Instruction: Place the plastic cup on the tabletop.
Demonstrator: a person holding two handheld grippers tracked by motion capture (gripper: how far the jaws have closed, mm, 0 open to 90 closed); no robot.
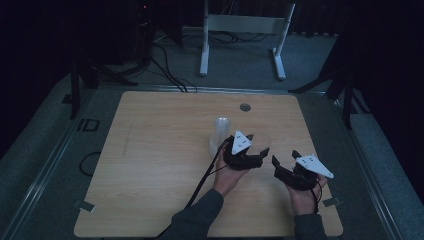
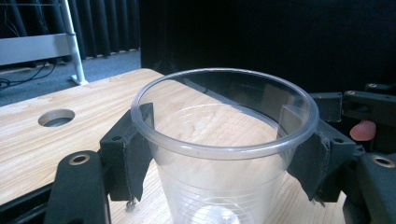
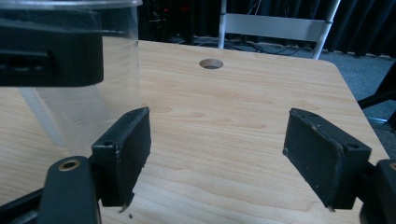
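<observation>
While the left gripper (image 2: 224, 154) clasps the clear cup (image 2: 224, 140) mid-frame (pads just under the rim), squeeze gently; the right gripper (image 3: 217, 154), lower frame, gapes empty.

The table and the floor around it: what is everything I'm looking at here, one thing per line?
Clear plastic cup: one, see-through, upright on the table between the left gripper's jaws.
Second clear cup: one, see-through, just behind the held one; seems upside down, hard to tell.
Table: one, light wood, middle of the high view.
Cable hole: one, round, grey, near the table's far edge.
White frame: one, white metal, on the grey floor beyond the table.
Floor cables: several, black, far left on the floor.
Left gripper: one, black, closed on the cup below its rim.
Right gripper: one, black, jaws apart over bare wood, right of the cup.
Hands and sleeves: two, dark sleeves, entering at the near edge.
</observation>
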